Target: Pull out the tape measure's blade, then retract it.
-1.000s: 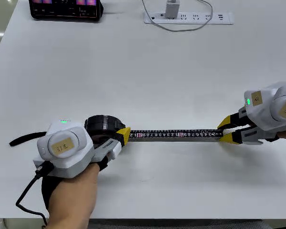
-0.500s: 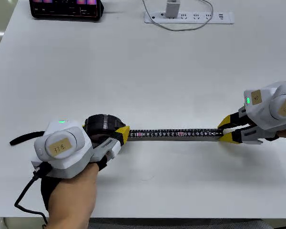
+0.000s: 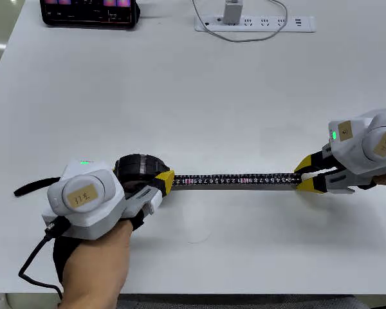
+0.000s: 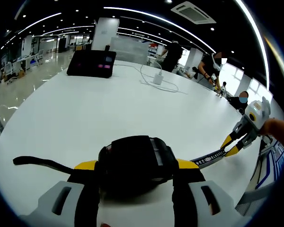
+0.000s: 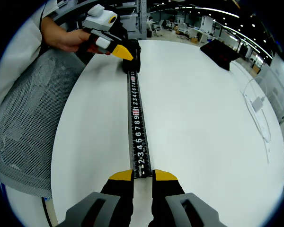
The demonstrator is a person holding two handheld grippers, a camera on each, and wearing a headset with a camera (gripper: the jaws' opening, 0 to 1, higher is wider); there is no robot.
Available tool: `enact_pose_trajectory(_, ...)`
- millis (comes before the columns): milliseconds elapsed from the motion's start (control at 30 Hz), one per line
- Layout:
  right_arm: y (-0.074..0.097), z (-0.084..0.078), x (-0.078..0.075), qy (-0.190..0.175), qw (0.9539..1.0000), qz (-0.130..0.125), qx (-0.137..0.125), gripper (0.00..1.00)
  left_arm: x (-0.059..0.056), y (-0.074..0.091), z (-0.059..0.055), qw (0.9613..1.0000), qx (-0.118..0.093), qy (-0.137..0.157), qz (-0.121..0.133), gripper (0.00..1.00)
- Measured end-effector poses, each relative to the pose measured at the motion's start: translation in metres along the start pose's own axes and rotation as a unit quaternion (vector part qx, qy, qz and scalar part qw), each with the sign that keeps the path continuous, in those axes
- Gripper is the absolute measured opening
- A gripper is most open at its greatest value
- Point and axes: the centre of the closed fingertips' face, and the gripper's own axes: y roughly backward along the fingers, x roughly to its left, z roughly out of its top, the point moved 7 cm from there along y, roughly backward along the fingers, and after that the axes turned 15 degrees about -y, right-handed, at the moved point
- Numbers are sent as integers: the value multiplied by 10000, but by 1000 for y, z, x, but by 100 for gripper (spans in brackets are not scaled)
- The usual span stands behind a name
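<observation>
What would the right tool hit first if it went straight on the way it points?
Probably the tape measure case, gripped by the left tool: the right tool points straight along the blade it pinches, toward that case.

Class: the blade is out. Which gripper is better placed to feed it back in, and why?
Right, probably: the right gripper pinches the blade tip, while the left gripper clamps the case.

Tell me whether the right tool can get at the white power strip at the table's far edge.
Probably not: the right tool is shut on the tip of the black tape measure blade. Bare white table lies between it and the white power strip, so nothing blocks the way.
</observation>
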Motion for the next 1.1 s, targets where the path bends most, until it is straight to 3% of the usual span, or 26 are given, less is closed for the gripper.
enact_pose_trajectory(233,0,0,0,0,10000,-9,48,10,1,0,1,9999,92,-17,-38,56)
enact_pose_trajectory(800,1,3,-1,5,10000,-37,85,10,2,1,0,9999,85,39,-78,56)
enact_pose_trajectory(1100,-1,12,2,-23,10000,59,-33,10,2,1,0,9999,90,60,-104,56)
